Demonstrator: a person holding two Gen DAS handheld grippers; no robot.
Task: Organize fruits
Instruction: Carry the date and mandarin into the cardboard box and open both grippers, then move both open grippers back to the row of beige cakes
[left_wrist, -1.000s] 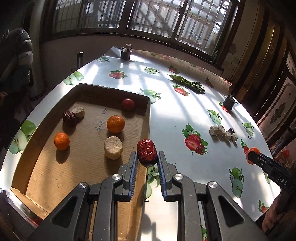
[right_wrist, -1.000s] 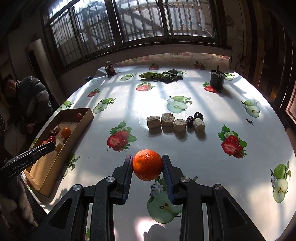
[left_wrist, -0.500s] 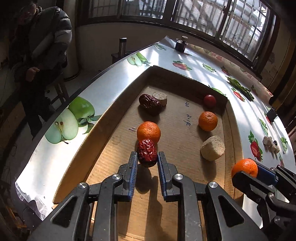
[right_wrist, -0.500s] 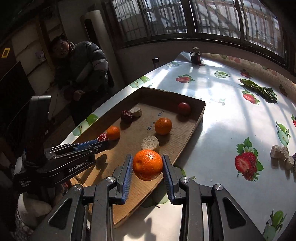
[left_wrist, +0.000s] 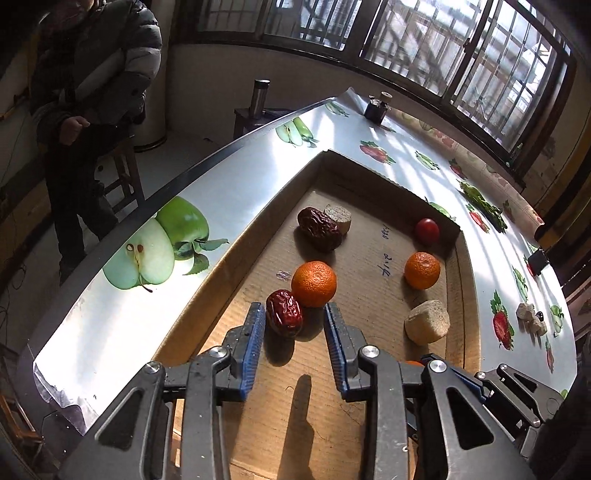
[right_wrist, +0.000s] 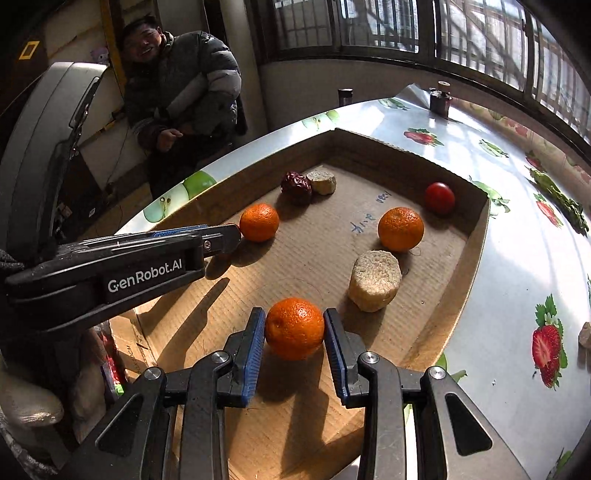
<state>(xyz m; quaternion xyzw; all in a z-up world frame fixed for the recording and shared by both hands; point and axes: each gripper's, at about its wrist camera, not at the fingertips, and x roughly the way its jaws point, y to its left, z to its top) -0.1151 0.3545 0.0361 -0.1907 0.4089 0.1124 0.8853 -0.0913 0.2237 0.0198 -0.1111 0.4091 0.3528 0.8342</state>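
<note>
The left tongs (left_wrist: 294, 325) have just been opening; the red date (left_wrist: 284, 313) lies free between them, near the left pad, on the box (left_wrist: 258, 236) floor, touching an orange (left_wrist: 314, 283). The right tongs (right_wrist: 294, 334) clench another orange (right_wrist: 294, 328) low over the box's near end.

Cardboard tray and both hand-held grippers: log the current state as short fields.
tray: cardboard tray on the fruit-print table
left hand-held gripper: jaws just opened, red date lies free between them on the tray floor
right hand-held gripper: pads against an orange low over the tray
already in tray: two oranges, two dates, two beige blocks, one red fruit
</note>
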